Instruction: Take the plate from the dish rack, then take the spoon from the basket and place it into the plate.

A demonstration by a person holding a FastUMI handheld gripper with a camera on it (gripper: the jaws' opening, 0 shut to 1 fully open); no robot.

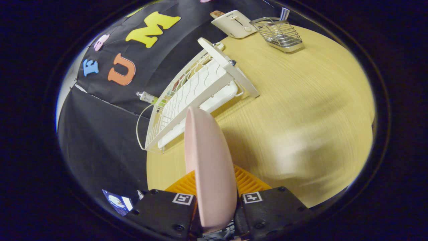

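Between the two fingers of the gripper (215, 204) stands a pink plate (209, 167), held on edge, with a finger pressed to each face of it, so the fingers are clenched on the plate. The plate is clear of the dish rack (190, 97) and hangs just in front of its near end, over the pale wooden bench (301, 110). The white dish rack lies on the bench just beyond the plate and runs away from it along the black cloth wall (97, 140), with a white tray under its wires. A small tube (147, 97) shows beside the rack, against the cloth. Well beyond the rack's far end a white toaster (234, 24) sits by the wall, with a wire basket (281, 35) just beside it on the bench. Something striped blue and white (284, 14) sticks up out of the basket; it may be the spoon's handle, but it is too small to tell. The bench surface beside the plate looks smeared by blur.
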